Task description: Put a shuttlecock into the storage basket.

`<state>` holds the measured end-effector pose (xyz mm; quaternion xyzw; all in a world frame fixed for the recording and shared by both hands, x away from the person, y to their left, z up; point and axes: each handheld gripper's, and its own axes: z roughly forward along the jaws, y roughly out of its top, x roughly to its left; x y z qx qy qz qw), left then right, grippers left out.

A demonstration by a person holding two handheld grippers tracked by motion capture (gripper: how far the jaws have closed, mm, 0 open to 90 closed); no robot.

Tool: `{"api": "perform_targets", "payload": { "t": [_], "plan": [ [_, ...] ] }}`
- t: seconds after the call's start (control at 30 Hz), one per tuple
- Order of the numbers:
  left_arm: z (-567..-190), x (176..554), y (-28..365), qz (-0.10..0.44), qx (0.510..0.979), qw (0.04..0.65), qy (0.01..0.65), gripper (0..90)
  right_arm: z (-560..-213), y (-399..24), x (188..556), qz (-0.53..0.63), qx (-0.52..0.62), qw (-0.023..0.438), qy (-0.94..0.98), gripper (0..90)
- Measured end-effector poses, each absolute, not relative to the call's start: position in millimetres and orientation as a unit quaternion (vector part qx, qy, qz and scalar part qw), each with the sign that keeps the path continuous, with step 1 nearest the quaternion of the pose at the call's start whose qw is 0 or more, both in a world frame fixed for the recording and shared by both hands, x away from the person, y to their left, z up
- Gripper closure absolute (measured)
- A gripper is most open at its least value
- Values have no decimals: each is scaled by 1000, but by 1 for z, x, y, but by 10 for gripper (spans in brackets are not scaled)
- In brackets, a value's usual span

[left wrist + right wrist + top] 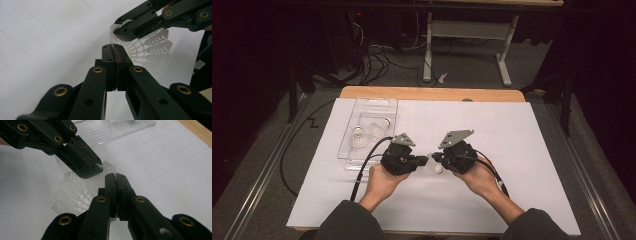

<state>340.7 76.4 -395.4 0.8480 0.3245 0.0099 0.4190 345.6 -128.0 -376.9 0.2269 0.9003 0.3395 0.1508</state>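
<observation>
Pinching the rim of a white plastic shuttlecock (150, 50) from both sides, the left gripper (424, 160) and the right gripper (435, 157) meet tip to tip over the white paper sheet (512, 150) near the middle of the table. Each claw is clamped together on the thin skirt edge, seen in both gripper views. The shuttlecock hangs between them, its cork end toward the near side. Far left, a clear plastic tray (362, 107) holds two more white shuttlecocks (358, 138).
</observation>
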Motion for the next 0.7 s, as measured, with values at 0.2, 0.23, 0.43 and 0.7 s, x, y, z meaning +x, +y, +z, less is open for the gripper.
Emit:
{"api": "perform_targets", "payload": {
  "t": [0.2,0.23,0.43,0.7],
  "plan": [
    [-394,341,77,9,850,416,322,896,-378,-128,347,343,228,145,899,889],
    [-394,341,77,10,849,417,323,897,-377,-129,347,343,230,144,899,885],
    [-391,342,79,11,846,422,328,898,-377,-130,348,352,235,135,896,815],
    [-389,341,83,23,849,411,332,899,-378,-130,346,365,241,132,890,617]
  ]
}}
